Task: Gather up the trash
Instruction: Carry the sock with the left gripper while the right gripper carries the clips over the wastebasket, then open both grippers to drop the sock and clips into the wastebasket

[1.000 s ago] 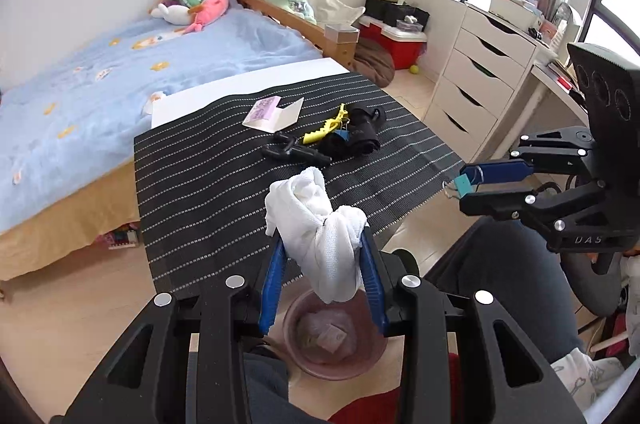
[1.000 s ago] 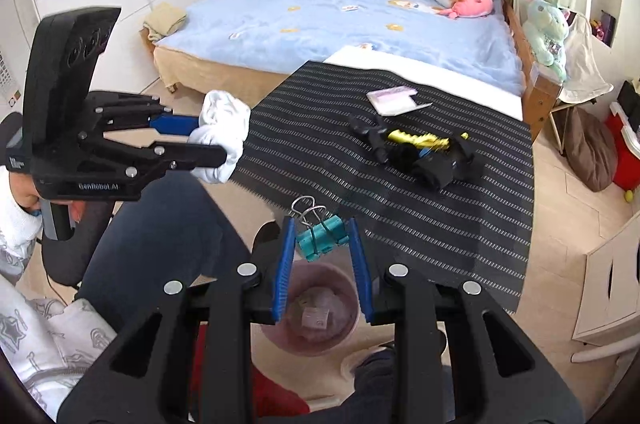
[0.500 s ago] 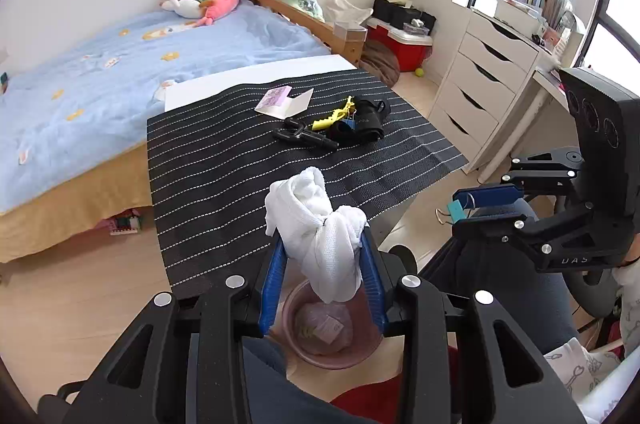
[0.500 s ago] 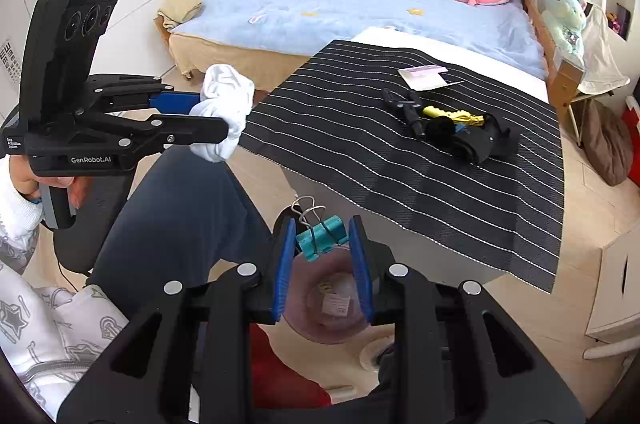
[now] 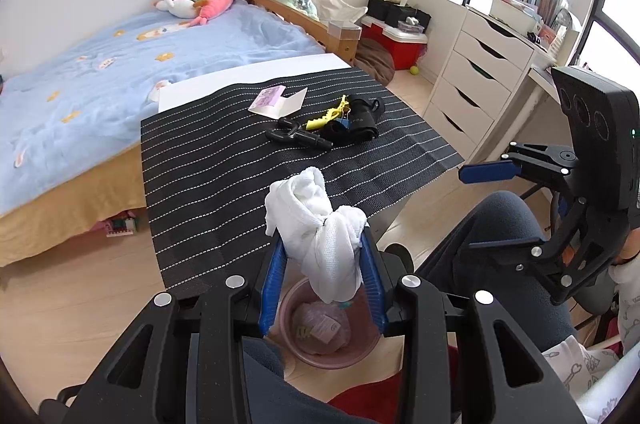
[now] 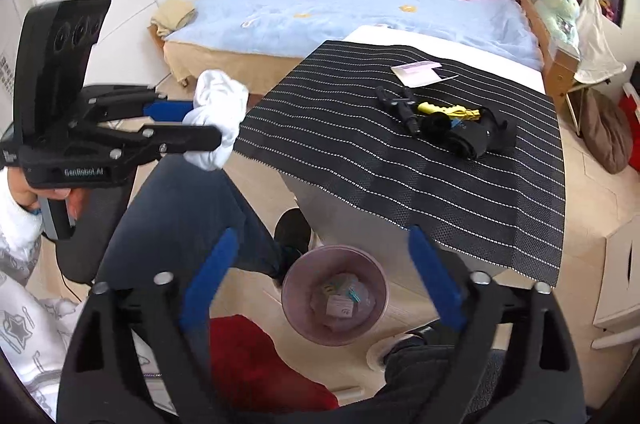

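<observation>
My left gripper point(image 5: 323, 256) is shut on a crumpled white cloth point(image 5: 316, 220) and holds it above a pink waste bin point(image 5: 324, 328) on the floor; the cloth also shows in the right wrist view point(image 6: 218, 112). My right gripper point(image 6: 320, 264) is open and empty above the same bin point(image 6: 334, 294). A teal binder clip point(image 6: 354, 296) lies in the bin among paper scraps. The right gripper also shows in the left wrist view point(image 5: 492, 172).
A table with a black striped mat point(image 6: 420, 160) carries a folded paper card point(image 6: 418, 70), a black tool point(image 6: 400, 108), a yellow clip point(image 6: 444, 110) and a black pouch point(image 6: 476, 136). A bed point(image 6: 340, 8) stands behind. White drawers point(image 5: 476, 72) stand at right. The person's legs point(image 6: 188, 216) are beside the bin.
My right gripper has opened and the teal binder clip has dropped into the bin. My left gripper has kept its hold on the white cloth over the bin.
</observation>
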A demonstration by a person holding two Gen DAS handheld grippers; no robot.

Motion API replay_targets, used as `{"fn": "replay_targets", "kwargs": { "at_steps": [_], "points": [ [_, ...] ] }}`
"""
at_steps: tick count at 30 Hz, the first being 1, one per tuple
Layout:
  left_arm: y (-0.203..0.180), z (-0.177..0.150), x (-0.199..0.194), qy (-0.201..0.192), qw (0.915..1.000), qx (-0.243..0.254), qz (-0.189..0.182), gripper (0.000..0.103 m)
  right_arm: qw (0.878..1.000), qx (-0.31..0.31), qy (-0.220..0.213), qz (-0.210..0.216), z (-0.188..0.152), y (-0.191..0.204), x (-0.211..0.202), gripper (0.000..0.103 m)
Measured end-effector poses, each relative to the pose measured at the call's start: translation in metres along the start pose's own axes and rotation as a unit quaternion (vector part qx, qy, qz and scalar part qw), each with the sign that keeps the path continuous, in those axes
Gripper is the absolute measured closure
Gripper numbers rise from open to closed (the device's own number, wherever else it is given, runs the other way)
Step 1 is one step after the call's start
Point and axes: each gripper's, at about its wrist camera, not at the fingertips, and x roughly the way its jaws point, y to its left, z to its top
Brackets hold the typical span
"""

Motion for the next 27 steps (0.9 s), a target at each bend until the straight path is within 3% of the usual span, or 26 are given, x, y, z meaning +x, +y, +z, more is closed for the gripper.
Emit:
{"fn": "replay_targets", "kwargs": {
  "at_steps": [11,27],
  "points": [
    [-0.01,0.001,0.001,0.006,0.9998,0.013,-0.011,0.067,0.999,0.031,-0.016,-0.032,0.003,-0.009,-0.015,0.007],
    [-0.038,0.001,0.011,0.024,0.9981,0.049,-0.03,0.067,0.994,0.068,-0.033,-0.079,-0.006,-0.033,-0.04,0.006]
  ]
}}
